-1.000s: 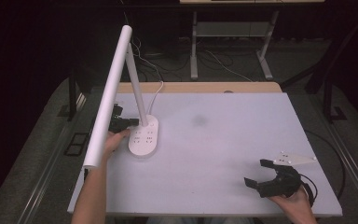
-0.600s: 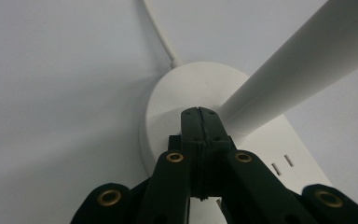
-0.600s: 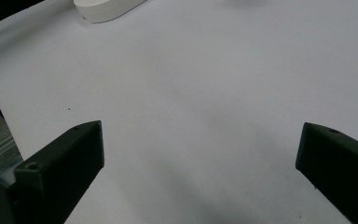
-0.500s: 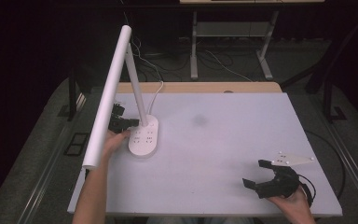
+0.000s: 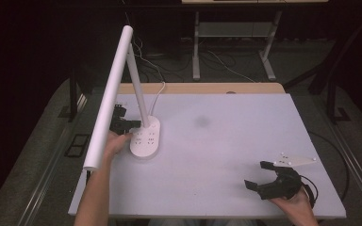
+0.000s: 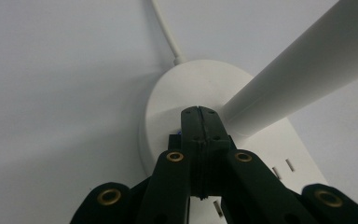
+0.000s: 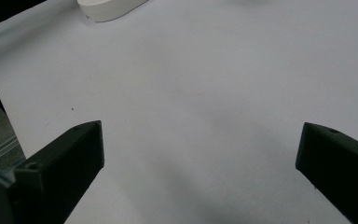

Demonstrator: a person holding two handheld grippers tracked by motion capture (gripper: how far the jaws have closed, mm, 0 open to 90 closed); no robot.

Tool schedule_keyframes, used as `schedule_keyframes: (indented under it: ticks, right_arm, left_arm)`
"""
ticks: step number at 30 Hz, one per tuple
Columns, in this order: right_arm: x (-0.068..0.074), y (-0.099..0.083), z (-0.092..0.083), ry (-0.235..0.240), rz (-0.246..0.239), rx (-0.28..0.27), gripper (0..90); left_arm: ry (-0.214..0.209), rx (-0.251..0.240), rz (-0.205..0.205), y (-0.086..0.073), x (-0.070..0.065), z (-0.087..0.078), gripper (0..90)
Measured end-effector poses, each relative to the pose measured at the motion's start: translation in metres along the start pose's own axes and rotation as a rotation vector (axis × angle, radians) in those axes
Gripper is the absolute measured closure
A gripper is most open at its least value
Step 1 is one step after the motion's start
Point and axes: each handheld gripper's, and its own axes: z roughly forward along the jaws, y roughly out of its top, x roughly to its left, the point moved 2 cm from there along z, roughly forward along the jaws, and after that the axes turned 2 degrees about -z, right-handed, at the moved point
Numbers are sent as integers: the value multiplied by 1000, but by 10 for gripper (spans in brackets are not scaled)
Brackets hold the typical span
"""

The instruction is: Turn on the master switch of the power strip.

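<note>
Lamp base (image 5: 145, 136) sits directly under our left gripper (image 6: 199, 112), jaws pressed together on top; our right gripper (image 5: 268, 176) waits wide open, well apart.

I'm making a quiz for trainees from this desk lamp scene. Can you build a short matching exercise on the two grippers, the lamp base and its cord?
Things:
1. left gripper
2. right gripper
3. lamp base
4. lamp cord

States or places:
A. jaws wide apart above bare table
B. white, oval, flat on the table
C. jaws closed together, tips at the base
D. runs from the base's far end

Pairs: 1-C, 2-A, 3-B, 4-D
</note>
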Motion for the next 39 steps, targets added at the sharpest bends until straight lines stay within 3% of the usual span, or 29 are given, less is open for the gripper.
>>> schedule_keyframes:
  ticks: [5,12,15,18,21,29,39]
  right_arm:
    - [-2,0,-2,-4,2,-6,4]
    - [-3,0,-2,-6,5,-11,4]
    - [-2,0,-2,-6,7,-8,4]
    - [-3,0,-2,-6,5,-8,4]
    - [-3,0,-1,-8,7,-5,4]
    - [-5,0,-1,-8,11,-5,4]
    - [-2,1,0,-3,0,-3,4]
  left_arm:
    - [-19,-32,-23,-3,1,2,900]
    - [2,-39,0,-2,-2,2,900]
    - [7,-42,-8,-1,-3,1,900]
    - [44,-38,-5,3,-3,-1,900]
    - [44,-43,-4,3,-1,-3,900]
    - [45,-67,-8,6,3,-13,900]
    - [62,-87,23,8,1,-38,900]
